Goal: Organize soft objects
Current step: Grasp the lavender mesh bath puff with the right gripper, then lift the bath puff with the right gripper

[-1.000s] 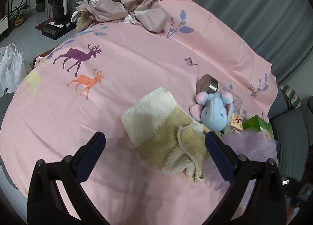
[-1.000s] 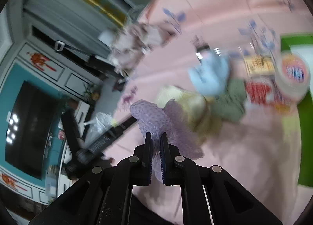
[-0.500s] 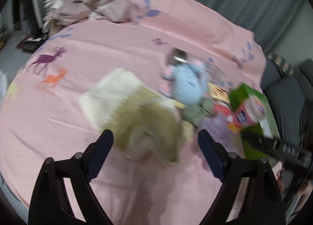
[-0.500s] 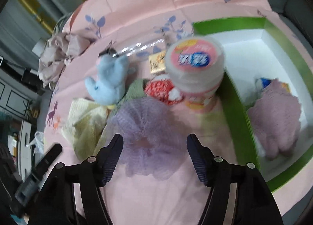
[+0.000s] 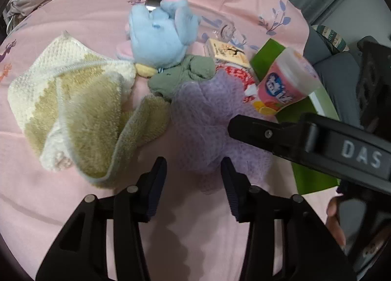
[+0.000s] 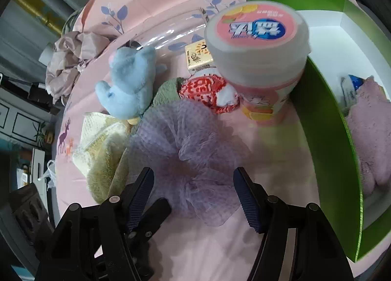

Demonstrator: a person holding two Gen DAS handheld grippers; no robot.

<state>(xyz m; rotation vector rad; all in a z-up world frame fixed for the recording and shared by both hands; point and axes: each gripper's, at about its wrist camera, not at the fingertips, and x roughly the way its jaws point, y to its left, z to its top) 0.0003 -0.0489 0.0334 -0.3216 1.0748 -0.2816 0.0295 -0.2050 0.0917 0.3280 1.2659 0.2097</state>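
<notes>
Now | left tool (image 5: 193, 178) closing, purple mesh pouf (image 5: 215, 119) just ahead, not pinched | pouf on pink table (image 5: 73, 207) beside towel (image 5: 73, 110) | right tool (image 6: 193, 193) spread over it — we bite deep, then lift toward green box (image 6: 325, 119).

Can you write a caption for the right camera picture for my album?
Open right gripper hovers over a purple bath pouf beside the green box.

You see both fisheye views evenly lit by soft indoor light, with black vignette corners and edges curving strongly. Faint shadows fall on the pink sheet (image 5: 73, 207) beneath the gripper fingers. White glare streaks the clear plastic (image 6: 171, 31). The pink tub (image 6: 256, 44) looks slightly motion-blurred.
</notes>
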